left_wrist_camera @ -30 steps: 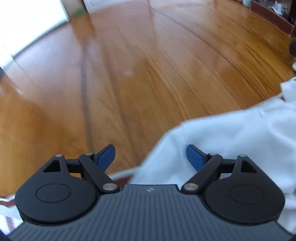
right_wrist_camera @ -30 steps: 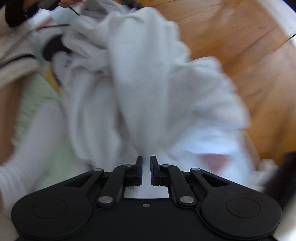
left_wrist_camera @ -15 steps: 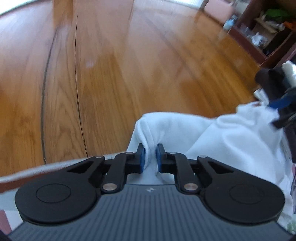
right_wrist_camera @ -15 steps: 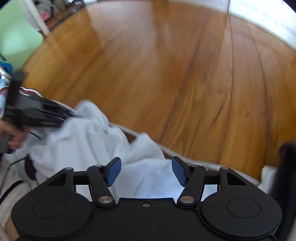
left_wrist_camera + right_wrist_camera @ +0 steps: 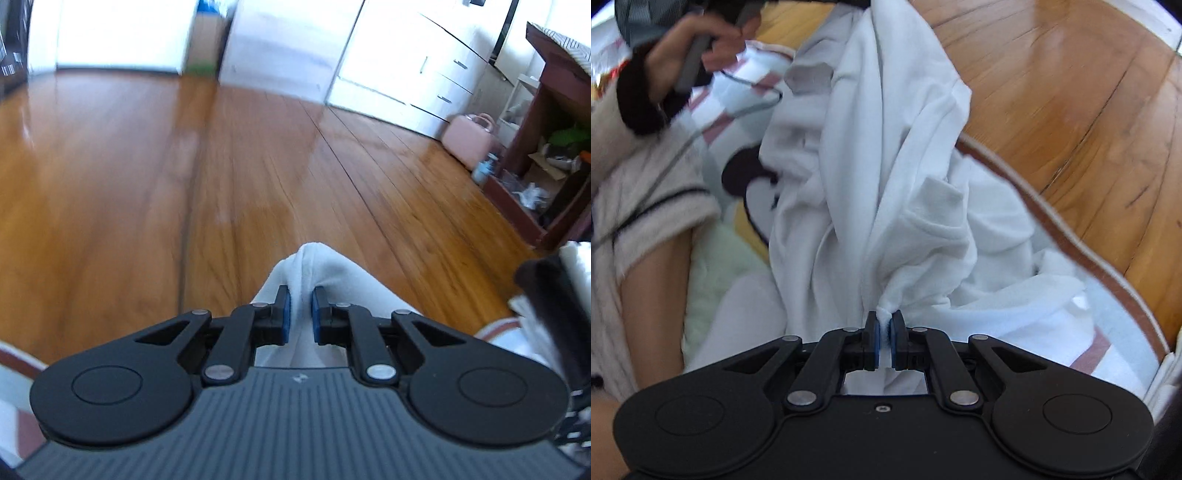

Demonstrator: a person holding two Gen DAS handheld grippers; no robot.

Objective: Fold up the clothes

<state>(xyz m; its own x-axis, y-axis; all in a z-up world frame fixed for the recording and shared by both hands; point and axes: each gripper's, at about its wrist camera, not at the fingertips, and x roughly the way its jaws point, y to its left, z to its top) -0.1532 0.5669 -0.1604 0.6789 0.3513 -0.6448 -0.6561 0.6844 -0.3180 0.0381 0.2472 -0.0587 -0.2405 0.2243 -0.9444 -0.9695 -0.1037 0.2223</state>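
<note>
On the left, our left gripper (image 5: 299,310) has its blue pads closed on a bunched fold of the white cotton garment (image 5: 886,192), with only the cloth's thickness between them. The pinched fold peaks just ahead of the fingers, above the glossy wooden floor (image 5: 147,184).

To the right, our right gripper (image 5: 885,343) points steeply down. Its jaws are closing, and a small gathered tuft of the same garment is already pinched tight between the pads. The garment hangs in twisted folds between the two grips, its lower part resting on a pale patterned mat with a brown border (image 5: 1108,280), near the mat's right-hand edge by the bare floor.

We judge the step in hand to be lifting and spreading the garment before folding. To do it well, we should draw the two grips apart evenly until the twist falls out, then lay the cloth flat and square to the mat's edge.

Only the left wrist view shows the room: white drawers (image 5: 424,85), a pink case (image 5: 469,136) and a dark wooden shelf (image 5: 554,129). Only the right wrist view shows the whole hanging garment, the person's hand (image 5: 687,55) on a handle, probably the left gripper's, though blur makes that uncertain.
</note>
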